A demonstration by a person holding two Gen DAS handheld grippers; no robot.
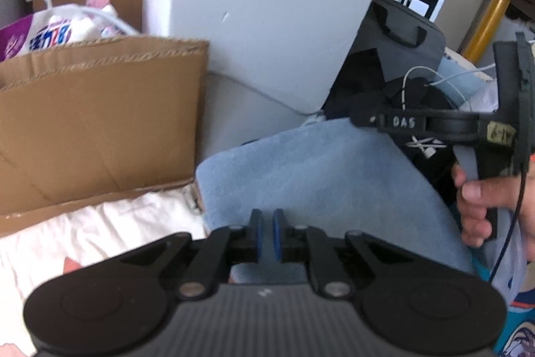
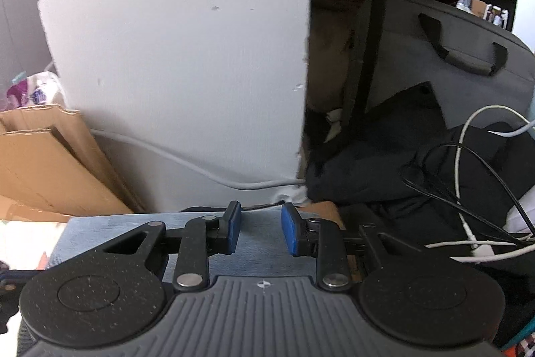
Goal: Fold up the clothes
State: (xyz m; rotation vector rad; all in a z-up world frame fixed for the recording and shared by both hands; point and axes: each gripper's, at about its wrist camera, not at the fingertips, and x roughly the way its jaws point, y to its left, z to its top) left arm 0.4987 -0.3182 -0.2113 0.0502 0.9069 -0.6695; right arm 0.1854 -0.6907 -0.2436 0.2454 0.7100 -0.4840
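Note:
A light blue folded garment [image 1: 317, 176] [image 2: 260, 243] lies flat on a white bed sheet [image 1: 100, 240]. My left gripper [image 1: 266, 236] hovers at the garment's near edge with its blue pads almost together. Only a thin slit shows between them, and I cannot see whether any cloth is nipped there. My right gripper [image 2: 260, 230] is open over the far edge of the same garment, with nothing between its blue pads [image 2: 232, 226]. In the left wrist view the right gripper [image 1: 357, 117] appears from the side at the far right, held by a hand [image 1: 474, 206].
A cardboard box [image 1: 100, 122] stands on the left, against a white panel [image 1: 267, 5]. Beyond the garment lie black clothes with white and black cables [image 2: 468, 189] and a grey bag [image 1: 401, 32]. A yellow table leg [image 1: 488, 19] stands at the back right.

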